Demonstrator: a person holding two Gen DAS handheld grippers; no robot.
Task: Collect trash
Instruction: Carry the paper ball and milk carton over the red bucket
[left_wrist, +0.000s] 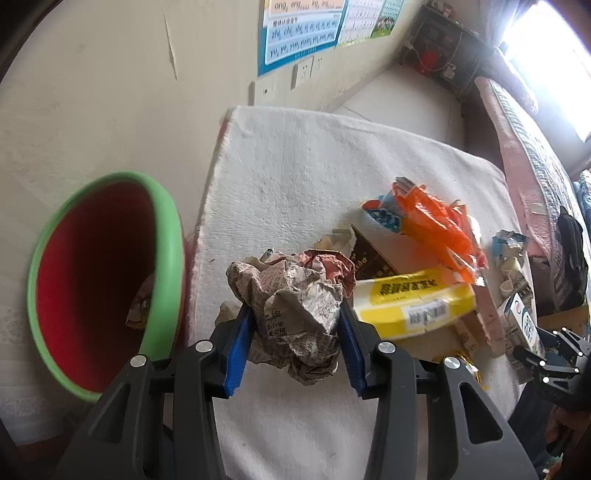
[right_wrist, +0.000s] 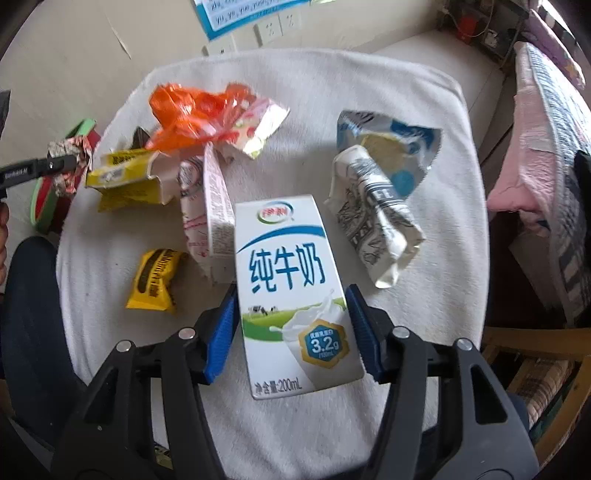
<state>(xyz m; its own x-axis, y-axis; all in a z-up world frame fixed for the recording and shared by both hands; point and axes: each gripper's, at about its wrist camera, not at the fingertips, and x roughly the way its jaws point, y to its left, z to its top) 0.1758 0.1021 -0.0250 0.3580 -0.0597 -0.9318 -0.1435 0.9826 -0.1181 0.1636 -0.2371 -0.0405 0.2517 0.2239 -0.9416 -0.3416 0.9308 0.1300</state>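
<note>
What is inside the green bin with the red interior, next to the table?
In the left wrist view, the green bin shows a red inner wall and one crumpled printed wrapper low inside. Its near rim covers the bottom, so anything else there cannot be seen.

My left gripper (left_wrist: 295, 328) clamps a crumpled newspaper ball (left_wrist: 295, 306) between both blue pads. The green-rimmed red bin (left_wrist: 162, 258) stands to my gripper's left. A yellow box (left_wrist: 413, 302) and orange wrapper (left_wrist: 439, 225) lie ahead-right on the white towel (left_wrist: 295, 177).

A pinyin poster (left_wrist: 299, 33) hangs above wall sockets (left_wrist: 304, 72).
</note>
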